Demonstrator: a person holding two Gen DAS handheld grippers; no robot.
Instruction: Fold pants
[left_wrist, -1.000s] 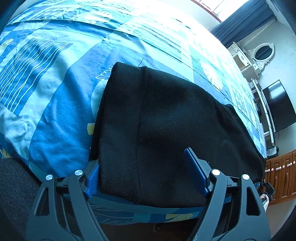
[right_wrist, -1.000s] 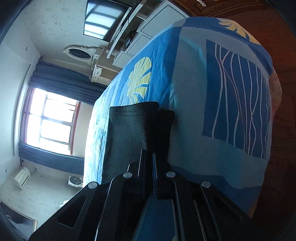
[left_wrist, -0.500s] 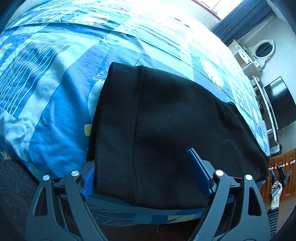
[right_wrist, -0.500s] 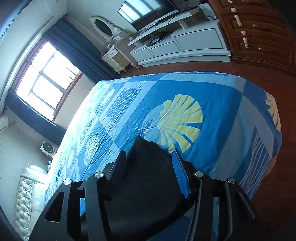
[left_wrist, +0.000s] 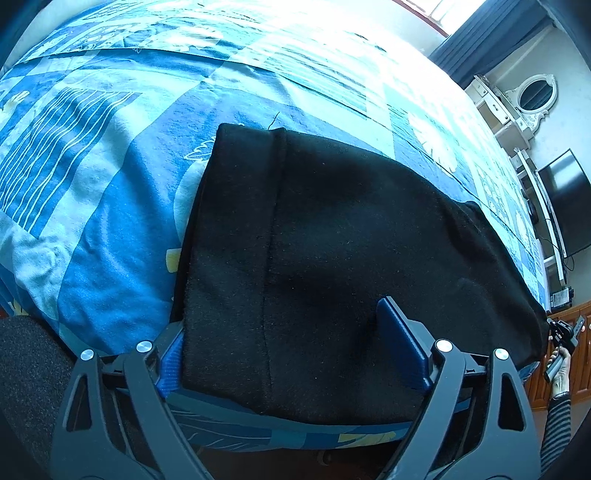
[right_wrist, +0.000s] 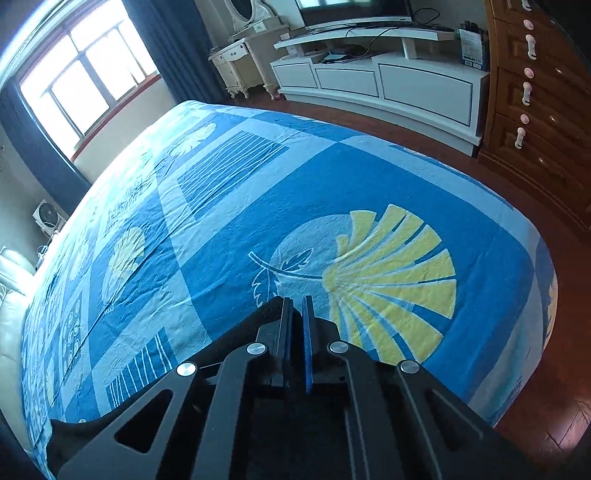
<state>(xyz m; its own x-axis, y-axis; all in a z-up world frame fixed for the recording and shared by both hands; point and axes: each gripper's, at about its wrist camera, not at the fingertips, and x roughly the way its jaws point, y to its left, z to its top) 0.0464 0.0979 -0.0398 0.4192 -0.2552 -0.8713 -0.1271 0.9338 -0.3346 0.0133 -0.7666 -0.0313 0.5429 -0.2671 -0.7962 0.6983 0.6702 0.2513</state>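
The black pants (left_wrist: 332, 251) lie folded on the blue patterned bed cover (left_wrist: 110, 206), near its front edge. My left gripper (left_wrist: 280, 332) is open and straddles the near end of the pants; one blue fingertip (left_wrist: 399, 332) rests on top of the fabric, and the other (left_wrist: 170, 354) is at the pants' left edge. In the right wrist view my right gripper (right_wrist: 297, 306) is shut with nothing between the pads, above the bed cover (right_wrist: 229, 221). Dark cloth shows only at the bottom left corner (right_wrist: 70, 435). The right gripper also appears far right in the left wrist view (left_wrist: 561, 332).
The bed's front edge drops to a wooden floor (right_wrist: 554, 406). A white TV stand (right_wrist: 388, 81) with a TV, a wooden dresser (right_wrist: 535, 92) and a white vanity (right_wrist: 240, 62) stand past the bed's foot. A window (right_wrist: 81, 85) with dark curtains is behind.
My right gripper has let go of the pants, lifted clear and closed empty; it was open over the fabric half a second ago. My left gripper has stayed open on the pants.
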